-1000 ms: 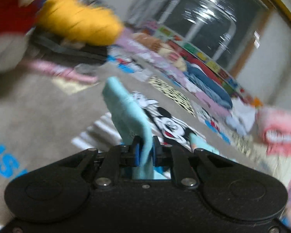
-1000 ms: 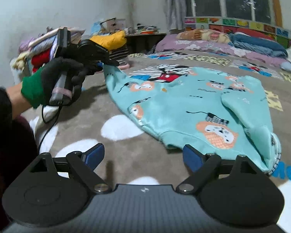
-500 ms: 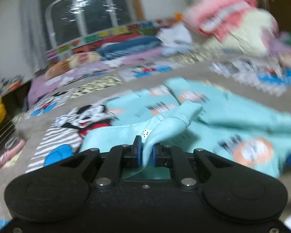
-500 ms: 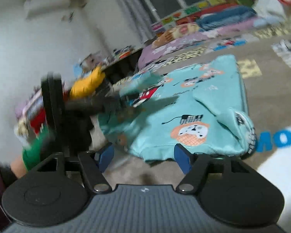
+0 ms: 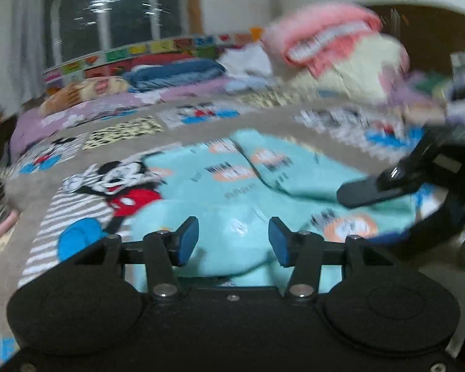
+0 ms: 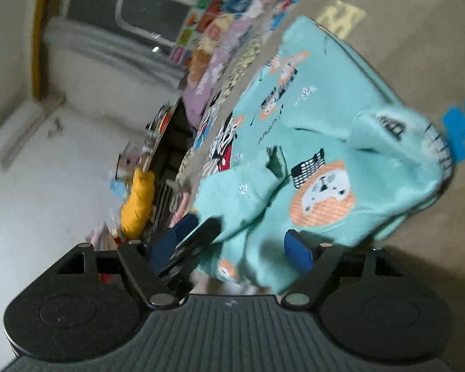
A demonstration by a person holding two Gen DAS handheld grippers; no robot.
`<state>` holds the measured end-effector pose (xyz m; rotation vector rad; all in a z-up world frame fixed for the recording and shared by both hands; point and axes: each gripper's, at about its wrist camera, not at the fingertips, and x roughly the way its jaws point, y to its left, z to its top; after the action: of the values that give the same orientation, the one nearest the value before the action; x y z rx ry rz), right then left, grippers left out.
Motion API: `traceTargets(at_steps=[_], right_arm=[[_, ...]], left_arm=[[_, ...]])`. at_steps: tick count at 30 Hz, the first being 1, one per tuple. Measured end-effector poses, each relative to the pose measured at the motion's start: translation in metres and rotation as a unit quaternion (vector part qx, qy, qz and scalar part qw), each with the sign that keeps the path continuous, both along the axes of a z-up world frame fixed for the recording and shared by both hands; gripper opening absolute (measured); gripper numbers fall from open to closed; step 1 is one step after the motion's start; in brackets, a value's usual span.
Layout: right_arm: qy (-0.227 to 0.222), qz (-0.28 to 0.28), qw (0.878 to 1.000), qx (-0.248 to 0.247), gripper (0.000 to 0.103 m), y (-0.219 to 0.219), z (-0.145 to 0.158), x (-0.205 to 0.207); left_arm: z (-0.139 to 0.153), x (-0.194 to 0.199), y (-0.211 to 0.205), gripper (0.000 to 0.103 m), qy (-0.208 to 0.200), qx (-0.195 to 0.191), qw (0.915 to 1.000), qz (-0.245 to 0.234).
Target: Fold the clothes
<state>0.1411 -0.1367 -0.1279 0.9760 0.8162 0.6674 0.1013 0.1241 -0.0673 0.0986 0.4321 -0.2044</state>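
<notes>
A bedroom with white walls and a dark arched window (image 5: 105, 15) forms the backdrop, and a wide bed (image 5: 21, 192) under a taupe blanket printed with cartoon mouse figures carries everything. The landmark is the turquoise sweatshirt (image 5: 232, 192), which lies spread on the blanket with one part folded over onto its body; it bears orange round animal prints and small dark lettering too blurred to read. Beyond the sweatshirt, along the window side of the bed, a row of folded bedding (image 5: 170, 74) in blue, purple and orange lies under a strip of coloured squares. Beyond its right side a pink and cream heap (image 5: 331, 43) rises. In the right wrist view large blue letters (image 6: 463, 124) are printed on the blanket just beside the sweatshirt's ribbed hem, cut off by the frame edge so no word can be read, and a yellow garment (image 6: 138, 204) sits on a stack well apart from the sweatshirt, near the wall. The left tongs (image 5: 232, 241) stand wide open over the near edge of the sweatshirt, holding nothing. The right tongs (image 6: 235, 248) are also spread wide, with the turquoise cloth hanging loosely between the blue pads (image 6: 297, 249) and not pinched.
</notes>
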Motion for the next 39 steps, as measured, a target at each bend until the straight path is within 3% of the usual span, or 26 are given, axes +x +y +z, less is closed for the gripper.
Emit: traceTargets(at_steps=[3, 9, 17, 25, 31, 33, 35, 39], right_arm=[[0.038, -0.018, 0.999, 0.021, 0.077, 0.012, -0.004, 0.01], [0.053, -0.041, 0.998, -0.001, 0.077, 0.032, -0.005, 0.019], [0.069, -0.07, 0.995, -0.033, 0.077, 0.058, -0.006, 0.031], [0.066, -0.107, 0.992, -0.025, 0.073, 0.065, -0.011, 0.041], [0.053, -0.124, 0.99, -0.031, 0.056, 0.074, -0.014, 0.044], [0.047, -0.119, 0.991, -0.03, 0.041, 0.077, -0.016, 0.047], [0.033, -0.112, 0.992, -0.04, 0.017, 0.078, -0.013, 0.051], [0.007, -0.107, 0.994, -0.03, 0.01, 0.076, 0.0, 0.062]], left_arm=[[0.006, -0.002, 0.023, 0.05, -0.004, -0.049, 0.9981, 0.037], [0.008, -0.006, 0.058, 0.053, 0.011, -0.127, 0.9885, 0.081], [0.012, -0.019, 0.084, 0.053, 0.013, -0.156, 0.9811, 0.113], [0.01, -0.022, 0.098, 0.053, 0.013, -0.173, 0.9756, 0.135], [0.006, -0.019, 0.1, 0.054, 0.019, -0.175, 0.9752, 0.134], [0.003, -0.018, 0.101, 0.054, 0.023, -0.178, 0.9744, 0.135], [0.001, -0.018, 0.105, 0.054, 0.028, -0.188, 0.9722, 0.137], [-0.002, -0.019, 0.112, 0.054, 0.037, -0.214, 0.9664, 0.137]])
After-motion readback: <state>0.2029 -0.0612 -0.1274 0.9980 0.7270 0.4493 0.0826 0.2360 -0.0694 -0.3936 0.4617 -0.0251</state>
